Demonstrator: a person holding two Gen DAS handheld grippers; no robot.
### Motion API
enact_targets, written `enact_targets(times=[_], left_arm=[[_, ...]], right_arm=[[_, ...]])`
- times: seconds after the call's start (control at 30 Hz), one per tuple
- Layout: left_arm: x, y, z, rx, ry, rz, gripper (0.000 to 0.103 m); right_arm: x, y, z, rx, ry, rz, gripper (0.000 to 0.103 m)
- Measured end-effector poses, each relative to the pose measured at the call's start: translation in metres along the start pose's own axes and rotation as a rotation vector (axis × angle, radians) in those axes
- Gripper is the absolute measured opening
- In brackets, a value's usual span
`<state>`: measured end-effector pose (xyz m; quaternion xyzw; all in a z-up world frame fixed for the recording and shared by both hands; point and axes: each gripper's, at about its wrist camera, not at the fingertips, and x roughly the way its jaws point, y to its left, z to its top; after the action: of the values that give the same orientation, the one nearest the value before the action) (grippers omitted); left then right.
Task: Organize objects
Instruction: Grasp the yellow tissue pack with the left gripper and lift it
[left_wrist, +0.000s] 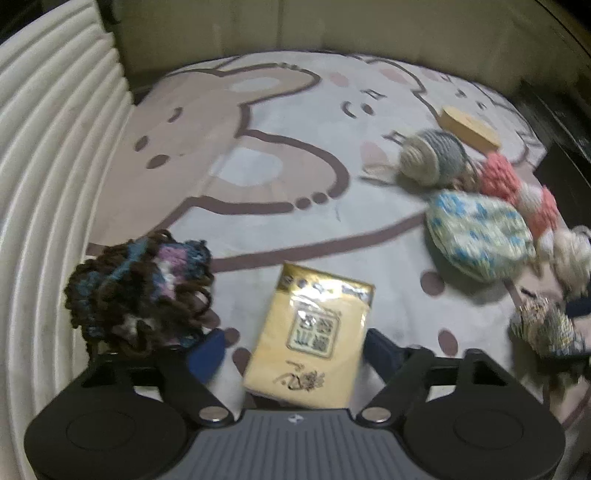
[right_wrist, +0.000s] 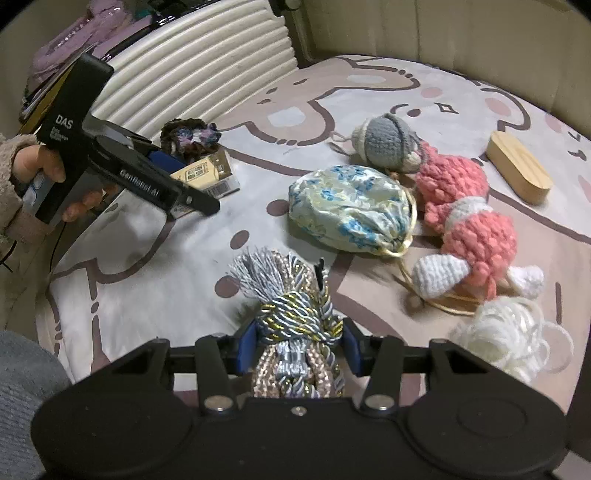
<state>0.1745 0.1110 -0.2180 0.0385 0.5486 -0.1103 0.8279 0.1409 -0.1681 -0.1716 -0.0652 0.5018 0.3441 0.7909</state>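
Note:
My left gripper (left_wrist: 295, 350) is open around a yellow tissue pack (left_wrist: 310, 332) that lies on the cartoon-print cloth (left_wrist: 258, 206); its fingers stand on either side, apart from the pack. A dark brown, blue and pink yarn piece (left_wrist: 144, 288) lies just left of it. My right gripper (right_wrist: 297, 349) is shut on a grey, gold and beige twisted cord tassel (right_wrist: 295, 314). The right wrist view also shows the left gripper (right_wrist: 162, 173) over the tissue pack (right_wrist: 207, 177) and the dark yarn piece (right_wrist: 190, 138).
A blue-flowered pouch (right_wrist: 351, 212), a grey-and-cream crochet ball (right_wrist: 388, 144), a pink-and-white crochet toy (right_wrist: 469, 218), white yarn (right_wrist: 506, 336) and a wooden block (right_wrist: 517, 171) lie at the right. A ribbed white cushion (left_wrist: 55, 155) borders the left.

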Motion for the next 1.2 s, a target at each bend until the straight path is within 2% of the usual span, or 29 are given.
enact_targets(times=[0.1, 0.17, 0.2, 0.33, 0.5, 0.57, 0.8, 0.9, 1.1, 1.2], left_arm=[[0.0, -0.002, 0.004, -0.001, 0.01, 0.0, 0.072], [-0.001, -0.006, 0.005, 0.015, 0.018, -0.002, 0.06], [-0.002, -0.008, 0.005, 0.017, 0.024, -0.007, 0.058], [-0.006, -0.017, 0.003, 0.033, 0.057, -0.027, 0.058], [-0.008, -0.027, -0.003, 0.008, 0.096, 0.002, 0.06], [-0.01, -0.03, -0.005, 0.013, 0.114, -0.009, 0.065], [-0.021, -0.041, 0.0, 0.053, 0.123, -0.061, 0.065], [-0.019, -0.044, 0.005, 0.053, 0.139, -0.036, 0.065], [-0.004, -0.041, 0.007, 0.017, 0.188, 0.012, 0.062], [-0.002, -0.037, 0.006, -0.034, 0.175, 0.025, 0.053]], right_arm=[[-0.003, 0.0, -0.001, 0.013, -0.002, -0.009, 0.049], [-0.005, -0.001, -0.002, 0.024, -0.002, -0.02, 0.049], [-0.007, -0.002, -0.002, 0.029, -0.003, -0.027, 0.049], [-0.014, -0.006, -0.005, 0.053, -0.008, -0.046, 0.049], [-0.02, -0.006, -0.007, 0.068, -0.011, -0.065, 0.049], [-0.022, -0.006, -0.008, 0.074, -0.01, -0.063, 0.049], [-0.023, -0.004, -0.011, 0.076, -0.007, -0.069, 0.049], [-0.023, -0.005, -0.011, 0.081, -0.005, -0.072, 0.049], [-0.021, -0.006, -0.011, 0.093, -0.006, -0.078, 0.049], [-0.023, -0.008, -0.01, 0.103, -0.016, -0.087, 0.049]])
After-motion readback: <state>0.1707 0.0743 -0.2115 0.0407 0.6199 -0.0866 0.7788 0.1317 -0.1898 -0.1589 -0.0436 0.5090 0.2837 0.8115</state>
